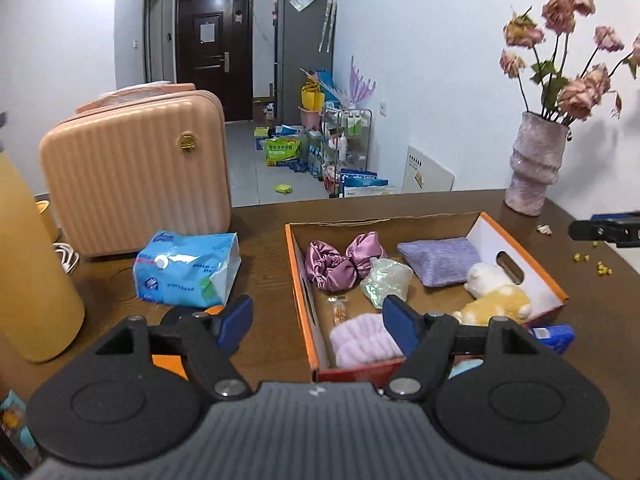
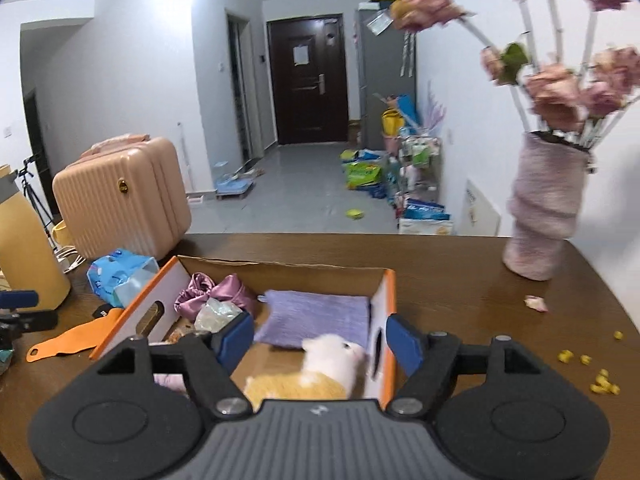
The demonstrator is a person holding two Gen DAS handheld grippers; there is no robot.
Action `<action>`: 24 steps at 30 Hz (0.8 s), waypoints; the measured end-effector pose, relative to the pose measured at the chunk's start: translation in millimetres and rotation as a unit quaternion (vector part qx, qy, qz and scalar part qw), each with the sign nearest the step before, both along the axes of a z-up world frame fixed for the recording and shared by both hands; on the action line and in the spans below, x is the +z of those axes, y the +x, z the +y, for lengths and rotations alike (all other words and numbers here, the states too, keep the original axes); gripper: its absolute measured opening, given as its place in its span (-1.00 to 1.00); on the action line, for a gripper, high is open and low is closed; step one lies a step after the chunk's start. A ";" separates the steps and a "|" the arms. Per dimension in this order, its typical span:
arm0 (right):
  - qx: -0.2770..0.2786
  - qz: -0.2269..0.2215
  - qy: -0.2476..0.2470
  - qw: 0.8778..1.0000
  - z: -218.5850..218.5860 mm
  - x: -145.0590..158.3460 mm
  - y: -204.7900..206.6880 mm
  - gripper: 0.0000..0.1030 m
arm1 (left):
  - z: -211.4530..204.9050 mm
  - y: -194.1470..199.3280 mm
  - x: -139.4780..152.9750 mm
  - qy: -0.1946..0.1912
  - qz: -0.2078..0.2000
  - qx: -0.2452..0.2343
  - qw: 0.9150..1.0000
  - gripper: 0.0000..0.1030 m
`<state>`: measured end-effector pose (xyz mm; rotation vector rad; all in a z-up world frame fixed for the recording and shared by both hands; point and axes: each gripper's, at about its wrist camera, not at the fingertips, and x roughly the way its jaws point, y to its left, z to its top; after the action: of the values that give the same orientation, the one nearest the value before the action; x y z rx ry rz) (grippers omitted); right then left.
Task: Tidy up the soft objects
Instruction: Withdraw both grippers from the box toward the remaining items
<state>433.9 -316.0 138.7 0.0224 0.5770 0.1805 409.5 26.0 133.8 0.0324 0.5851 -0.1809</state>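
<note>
Both grippers, left point(image 1: 318, 322) and right point(image 2: 320, 344), hang released with nothing between their jaws above the cardboard box point(image 1: 298, 264). Inside lie a plush toy point(image 1: 494, 298) at 4 o'clock, lilac pillow point(image 1: 440, 260) at 1 o'clock, satin scrunchie point(image 1: 340, 264) at 11 o'clock.

Bright, fisheye warp, rt view blurry.

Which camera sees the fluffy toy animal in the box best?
The left wrist view: the plush toy lies almost whole inside the cardboard box, white head and yellow body. In the right wrist view it is blurred, and the gripper body hides its lower part.
</note>
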 end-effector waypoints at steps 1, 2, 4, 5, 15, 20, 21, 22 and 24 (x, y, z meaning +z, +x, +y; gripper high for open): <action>-0.002 -0.004 0.000 1.000 -2.4 1.9 -9.1 0.41 | 0.1 -6.3 2.3 -0.001 -0.003 0.000 1.000 0.44; -0.002 -0.008 0.000 1.000 -1.7 1.7 -16.3 0.43 | -0.6 -14.1 4.5 -0.001 -0.008 0.001 1.000 0.45; -0.003 -0.017 -0.002 1.000 -0.7 2.1 -33.7 0.48 | -1.9 -29.7 6.1 -0.001 -0.021 0.008 1.000 0.49; -0.003 -0.023 -0.004 1.000 0.4 1.1 -42.4 0.51 | -2.8 -39.9 5.7 0.000 -0.030 0.013 0.999 0.50; 0.008 -0.120 -0.033 0.992 19.6 -30.6 -177.5 0.56 | -17.3 -176.1 -33.4 -0.023 -0.088 0.014 0.996 0.68; 0.015 -0.140 -0.014 0.990 23.8 -57.4 -253.4 0.64 | -24.8 -247.9 -63.9 -0.040 -0.096 -0.014 0.994 0.85; 0.011 -0.144 -0.014 0.989 24.8 -63.7 -268.4 0.64 | -24.7 -260.9 -70.6 -0.047 -0.090 -0.020 0.995 0.85; 0.008 -0.145 -0.014 0.989 26.0 -69.6 -282.0 0.64 | -24.5 -271.6 -76.3 -0.050 -0.085 -0.024 0.995 0.85; 0.005 -0.145 -0.019 0.989 28.5 -80.8 -309.7 0.64 | -24.1 -298.0 -85.4 -0.049 -0.083 -0.024 0.995 0.86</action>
<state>124.1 -287.5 57.8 -0.0426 0.2912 0.1788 111.5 1.9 48.4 -0.0323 0.4089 -0.2517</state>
